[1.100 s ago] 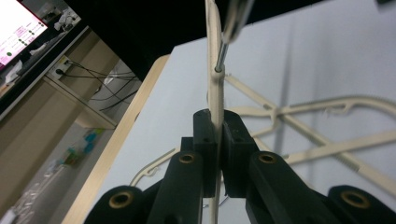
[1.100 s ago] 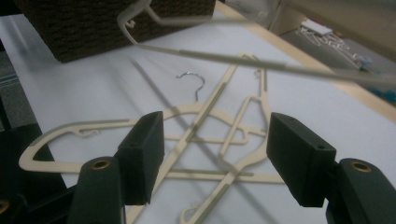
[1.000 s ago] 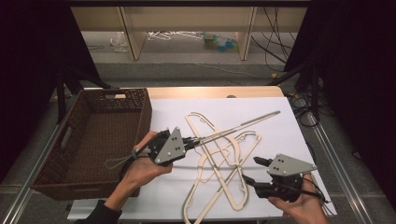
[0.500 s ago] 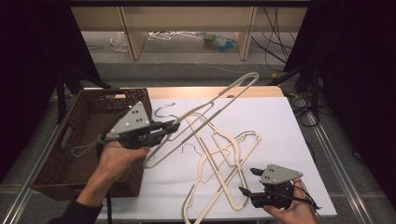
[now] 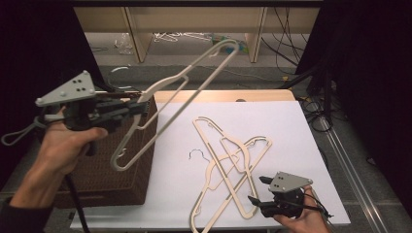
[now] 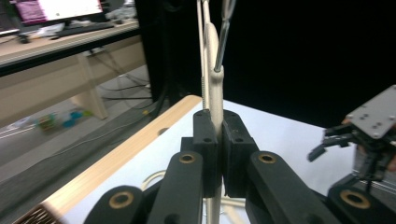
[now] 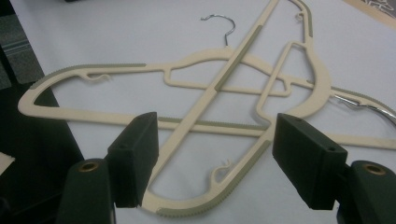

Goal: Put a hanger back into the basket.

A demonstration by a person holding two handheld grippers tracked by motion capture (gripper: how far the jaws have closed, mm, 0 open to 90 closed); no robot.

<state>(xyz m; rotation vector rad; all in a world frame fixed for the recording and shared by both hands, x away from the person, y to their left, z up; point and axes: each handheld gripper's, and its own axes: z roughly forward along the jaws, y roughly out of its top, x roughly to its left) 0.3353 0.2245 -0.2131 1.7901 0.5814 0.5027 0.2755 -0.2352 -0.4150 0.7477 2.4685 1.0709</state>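
My left gripper (image 5: 142, 104) is raised above the wicker basket (image 5: 137, 180) and is shut on a cream plastic hanger (image 5: 224, 43), which slants up to the right in the air. In the left gripper view the pads (image 6: 205, 140) pinch the hanger's neck (image 6: 214, 88) just below its metal hook. Two more cream hangers (image 5: 227, 160) lie crossed on the white sheet (image 5: 277, 121). My right gripper (image 5: 256, 190) is low at the sheet's front edge. Its jaws have just been opening and stand open (image 7: 215, 158), with nothing between the pads and the crossed hangers (image 7: 219, 79) just beyond them.
The basket stands at the table's left, partly under the lifted hanger. A metal hook (image 5: 197, 153) of one lying hanger points left on the sheet. Wooden table edge (image 5: 218, 95) runs at the back. Cables (image 5: 316, 92) trail at the right.
The left gripper has risen and swung left with the hanger, from over the sheet to above the basket. The right gripper has sunk slightly toward the front edge.
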